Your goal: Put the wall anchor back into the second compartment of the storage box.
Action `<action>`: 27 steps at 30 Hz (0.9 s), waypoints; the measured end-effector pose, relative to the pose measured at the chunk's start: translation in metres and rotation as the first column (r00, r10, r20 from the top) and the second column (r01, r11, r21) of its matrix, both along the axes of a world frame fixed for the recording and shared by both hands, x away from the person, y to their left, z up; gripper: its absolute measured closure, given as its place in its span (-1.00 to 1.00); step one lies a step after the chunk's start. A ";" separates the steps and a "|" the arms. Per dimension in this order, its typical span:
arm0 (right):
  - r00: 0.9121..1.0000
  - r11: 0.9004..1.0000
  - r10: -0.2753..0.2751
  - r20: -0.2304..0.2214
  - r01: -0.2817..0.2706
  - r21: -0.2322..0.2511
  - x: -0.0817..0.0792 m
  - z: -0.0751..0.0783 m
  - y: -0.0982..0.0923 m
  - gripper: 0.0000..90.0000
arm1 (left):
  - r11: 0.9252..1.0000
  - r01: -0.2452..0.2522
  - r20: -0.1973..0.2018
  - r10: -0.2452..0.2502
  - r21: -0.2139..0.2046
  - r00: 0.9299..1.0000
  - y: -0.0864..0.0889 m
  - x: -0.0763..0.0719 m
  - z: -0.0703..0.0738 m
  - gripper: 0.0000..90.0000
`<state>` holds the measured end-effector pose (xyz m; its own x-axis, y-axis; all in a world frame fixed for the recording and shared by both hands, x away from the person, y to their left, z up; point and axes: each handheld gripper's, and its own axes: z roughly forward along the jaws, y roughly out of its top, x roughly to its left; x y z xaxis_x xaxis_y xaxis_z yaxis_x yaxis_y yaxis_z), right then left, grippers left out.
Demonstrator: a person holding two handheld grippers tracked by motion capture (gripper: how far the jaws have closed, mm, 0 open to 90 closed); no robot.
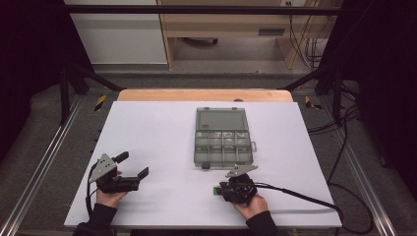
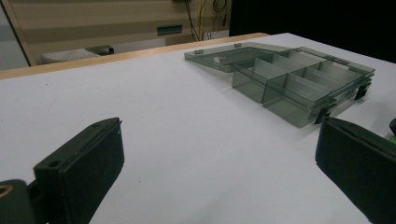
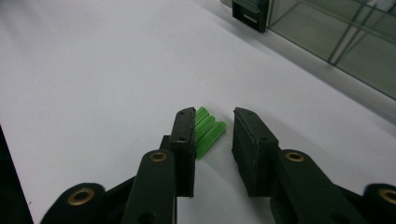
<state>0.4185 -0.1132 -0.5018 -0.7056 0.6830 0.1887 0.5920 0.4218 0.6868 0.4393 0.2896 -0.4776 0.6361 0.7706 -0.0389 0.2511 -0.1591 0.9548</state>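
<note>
1. High view. Nearest the camera are the person's two hands at the near edge of the white table. The right gripper sits low over a small green piece, just in front of the near wall of the clear compartment box. The left gripper rests well away on the left side of the table, jaws spread wide with nothing between them. The right hand is plainly the nearer one to the green thing; the left is far off.

2. Left gripper view. Closest are its own two black jaws, standing far apart at the picture's edges, bare table between them. Beyond lies the box, lid folded open and flat, its compartments looking empty. A sliver of green shows at the right edge.

3. Right gripper view. Closest are its two black jaws, narrowed but not together. Between them lies a small bundle of green plastic plugs, ribbed, flat on the table. Their long axis runs roughly along the jaws' reach, slanting a little to the right. The bundle lies against the left pad; a clear gap remains to the right pad, so the pads do not clamp it yet. The grip, I judge, needs the jaws to close across the bundle's short side. The box corner lies ahead and to the right.
</note>
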 end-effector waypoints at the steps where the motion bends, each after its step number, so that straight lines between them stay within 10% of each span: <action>1: 1.000 1.000 0.003 0.000 -0.003 -0.003 0.000 0.000 0.001 0.62 | 1.000 0.000 0.001 0.000 -0.001 1.000 0.000 0.000 0.000 -0.98; 27: 0.998 1.000 -0.003 -0.058 0.002 -0.011 0.003 0.002 0.000 0.87 | 1.000 -0.004 -0.002 0.004 0.004 1.000 0.000 0.000 0.000 -0.98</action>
<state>0.4218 -0.1133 -0.4998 -0.6919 0.6872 0.2215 0.6318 0.4278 0.6464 0.4395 0.2898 -0.4776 0.6327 0.7735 -0.0367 0.2537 -0.1622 0.9536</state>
